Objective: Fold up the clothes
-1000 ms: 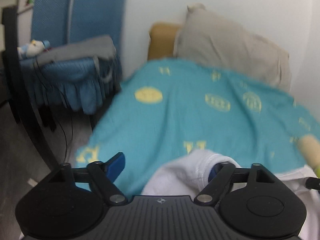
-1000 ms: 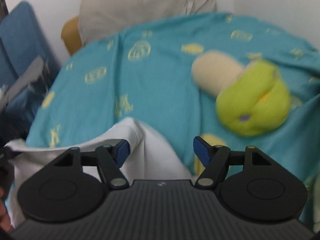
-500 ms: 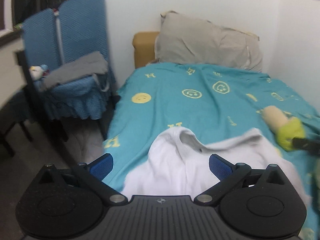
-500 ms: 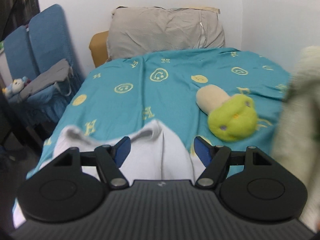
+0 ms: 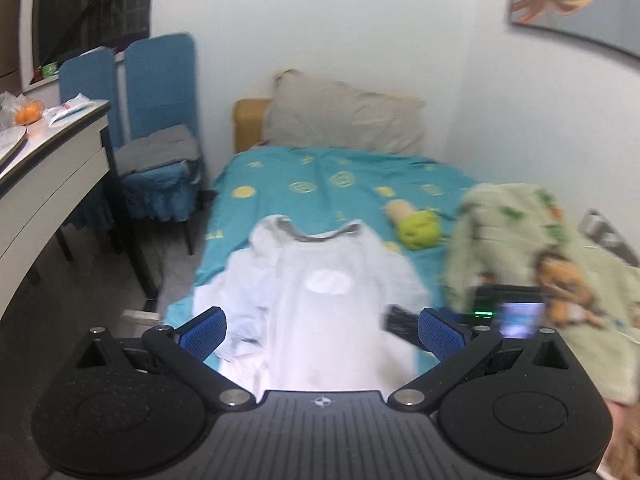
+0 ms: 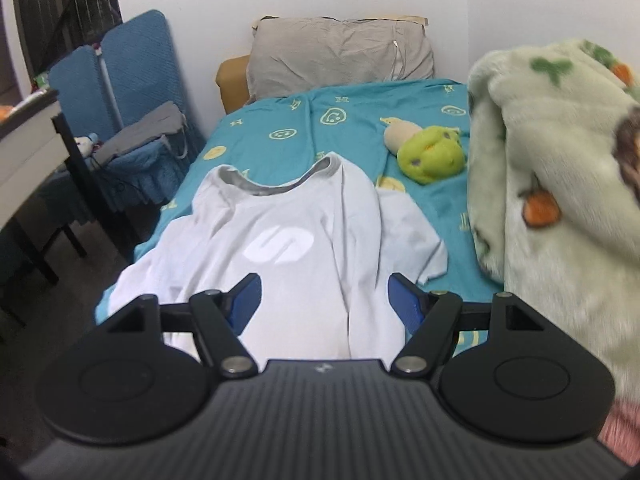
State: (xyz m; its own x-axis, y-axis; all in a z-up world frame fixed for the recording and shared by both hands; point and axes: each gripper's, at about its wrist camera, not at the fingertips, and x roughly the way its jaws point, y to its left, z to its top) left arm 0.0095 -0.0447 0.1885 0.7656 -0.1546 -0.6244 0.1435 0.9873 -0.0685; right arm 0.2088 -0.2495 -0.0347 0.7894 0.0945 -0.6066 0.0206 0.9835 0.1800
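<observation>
Both my wrist cameras look forward along my claws from above the bed's [image 6: 360, 120] foot, toward the pillow [image 6: 340, 52]. They share the white shirt [image 6: 288, 240] ahead; my left view is blurred, perhaps slightly farther back.

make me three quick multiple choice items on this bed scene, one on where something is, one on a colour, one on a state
1. Where does the green plush toy lie?
A. on the blue chair
B. on the bed, beyond the shirt toward the pillow
C. on the floor

2. What colour is the bedsheet?
A. teal with yellow prints
B. plain white
C. red striped

3. How does the white T-shirt lie?
A. folded into a square
B. hung on the chair
C. spread flat, logo up

Answers: 1 B, the toy rests on the sheet past the shirt's right sleeve. 2 A, smiley prints show on teal. 3 C, collar and logo are visible, and both sets of jaws are open, holding nothing.
</observation>
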